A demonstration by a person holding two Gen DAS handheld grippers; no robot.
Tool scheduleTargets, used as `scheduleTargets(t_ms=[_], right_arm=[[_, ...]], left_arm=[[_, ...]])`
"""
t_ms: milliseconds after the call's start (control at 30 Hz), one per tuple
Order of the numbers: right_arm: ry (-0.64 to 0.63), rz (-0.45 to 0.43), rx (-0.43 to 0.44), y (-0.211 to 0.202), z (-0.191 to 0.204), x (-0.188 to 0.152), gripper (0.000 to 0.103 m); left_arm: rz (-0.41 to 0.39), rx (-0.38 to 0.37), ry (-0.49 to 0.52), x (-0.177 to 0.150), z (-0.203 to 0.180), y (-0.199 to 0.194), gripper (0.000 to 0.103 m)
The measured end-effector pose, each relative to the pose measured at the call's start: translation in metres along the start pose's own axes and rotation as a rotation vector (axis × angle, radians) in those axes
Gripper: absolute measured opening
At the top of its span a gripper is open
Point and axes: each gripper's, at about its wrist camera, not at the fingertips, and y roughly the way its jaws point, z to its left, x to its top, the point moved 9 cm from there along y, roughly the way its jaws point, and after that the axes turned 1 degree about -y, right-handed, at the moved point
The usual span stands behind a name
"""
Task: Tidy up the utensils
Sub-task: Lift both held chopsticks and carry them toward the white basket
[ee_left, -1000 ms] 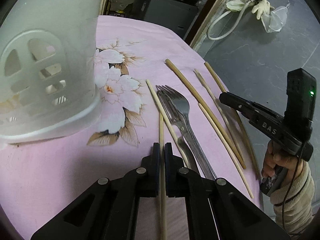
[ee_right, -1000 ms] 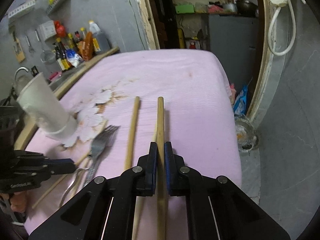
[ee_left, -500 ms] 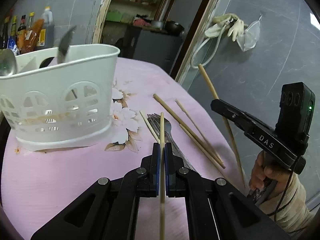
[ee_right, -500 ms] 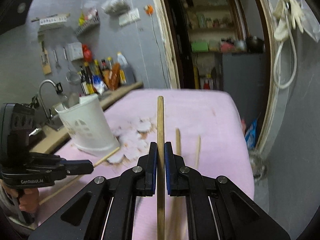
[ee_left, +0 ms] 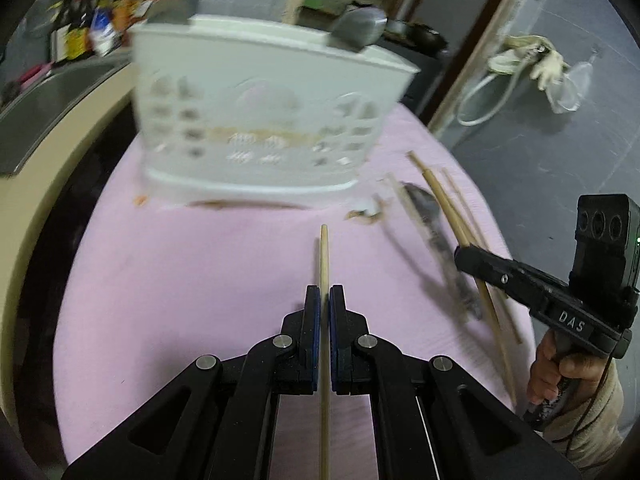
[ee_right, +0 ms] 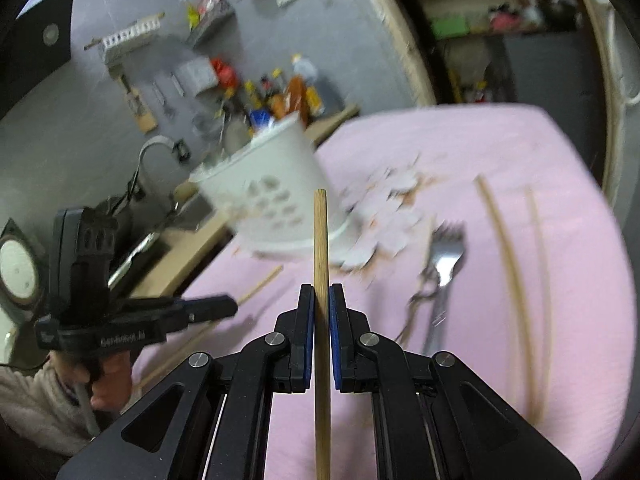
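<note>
1. The left gripper (ee_left: pixel 324 294) clamped a thin chopstick (ee_left: pixel 324 256) pointing to 12 o'clock, toward the white utensil basket (ee_left: pixel 264 120).
2. The right gripper (ee_right: pixel 319 294) pinched a thicker chopstick (ee_right: pixel 320 236); the fork (ee_right: pixel 444 268) lay at 2 o'clock.

A pink cloth (ee_left: pixel 192 280) with a white flower print (ee_right: pixel 394 184) is covering the desk. Sauce bottles (ee_left: pixel 100 8) are standing blurred at the far left, beside a sink (ee_left: pixel 44 104) set in a beige counter. A curved faucet (ee_right: pixel 150 148) is rising over that sink. White gloves (ee_left: pixel 548 60) and a white cord (ee_left: pixel 492 96) are hanging on the grey wall at the far right. Kitchen tools (ee_right: pixel 140 108) are hanging on the left wall.
</note>
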Motion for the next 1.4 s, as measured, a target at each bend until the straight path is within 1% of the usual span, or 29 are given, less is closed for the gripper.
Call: scheduleTargets(t_ms=[100,200,333,433,533,767,900,933,967,1033,1100,1167,1233,1300,1400], right_arm=[[-0.025,0.079,-0.025,0.014,0.000,-0.012,0.005],[-0.051,0.153,-0.046,0.027,0.001,-0.020,0.005],[-0.089,0.225,-0.077,0.036,-0.001,-0.025,0.007],[-0.116,0.251,-0.091,0.041,0.000,-0.023,0.008],[-0.125,0.280,-0.088,0.048,0.000,-0.019,0.010],[-0.171,0.350,-0.098,0.060,0.001,-0.005,0.018],[-0.170,0.384,-0.087,0.068,-0.001,-0.001,0.018],[-0.156,0.381,-0.077,0.069,-0.002,0.000,0.017],[-0.135,0.379,-0.065,0.069,-0.003,0.001,0.015],[-0.100,0.368,-0.057,0.068,-0.007,0.002,0.006],[-0.079,0.351,-0.047,0.063,-0.008,0.001,0.006],[-0.081,0.324,-0.045,0.056,-0.006,0.002,0.005],[-0.097,0.278,-0.048,0.045,-0.001,0.006,0.005],[-0.109,0.228,-0.040,0.031,0.005,0.011,0.005],[-0.125,0.139,-0.032,0.011,0.017,0.023,0.005]], left_arm=[[0.048,0.023,-0.017,-0.009,0.013,0.004,0.002],[0.087,0.000,-0.017,-0.012,0.018,0.004,0.003],[0.153,-0.013,0.014,-0.009,0.021,0.006,0.004],[0.190,-0.010,0.048,-0.008,0.020,0.010,0.005],[0.217,0.006,0.104,-0.008,0.020,0.010,0.006],[0.283,-0.014,0.091,0.000,0.028,0.015,0.007],[0.289,-0.032,0.086,0.004,0.032,0.017,0.007],[0.290,-0.034,0.093,0.004,0.032,0.017,0.006],[0.287,-0.032,0.099,0.003,0.033,0.016,0.005],[0.281,-0.033,0.089,0.004,0.035,0.015,0.002],[0.262,-0.045,0.063,0.005,0.039,0.012,0.002],[0.231,-0.041,0.066,0.007,0.040,0.008,0.002],[0.207,-0.036,0.067,0.008,0.042,0.000,0.002],[0.157,-0.054,0.060,0.010,0.037,-0.008,0.002],[0.042,-0.054,0.081,0.019,0.029,-0.027,0.002]])
